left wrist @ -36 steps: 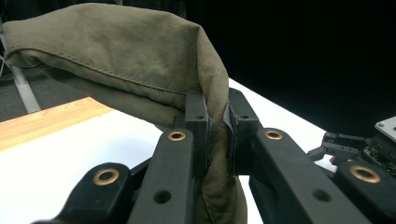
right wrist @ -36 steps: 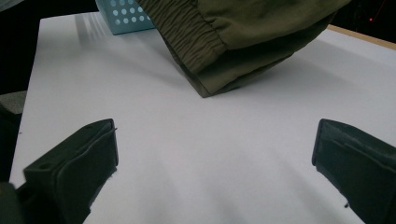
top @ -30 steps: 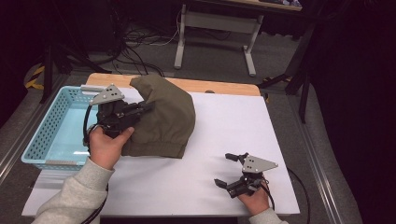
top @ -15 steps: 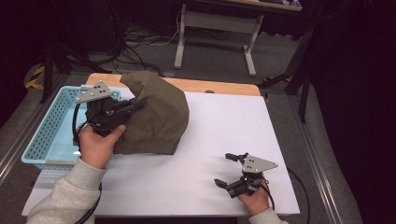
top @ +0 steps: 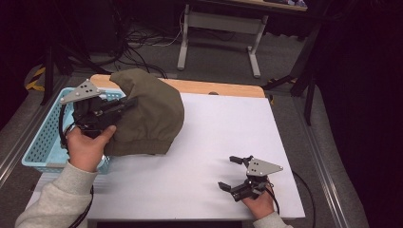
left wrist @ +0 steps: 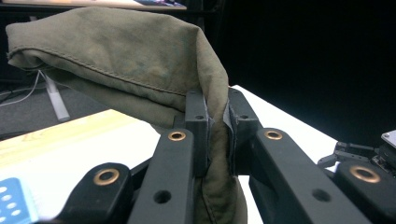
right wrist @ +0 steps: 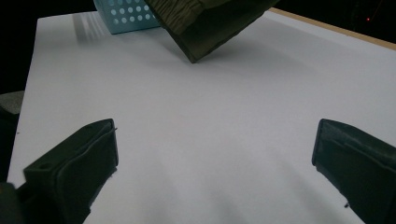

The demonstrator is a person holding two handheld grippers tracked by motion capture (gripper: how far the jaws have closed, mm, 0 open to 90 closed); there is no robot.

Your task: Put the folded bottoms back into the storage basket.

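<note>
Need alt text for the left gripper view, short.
The left gripper has its two black jaws shut on a fold of olive-green cloth, which drapes up and to the left above a white table. A corner of a blue basket sits at lower left, and the right gripper lies at far right.

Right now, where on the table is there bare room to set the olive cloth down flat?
The widest bare patch is the white table top between the olive cloth and the right gripper, running up to the wooden far edge. It is crowded at the left: the left gripper grips the cloth beside the blue basket.
</note>
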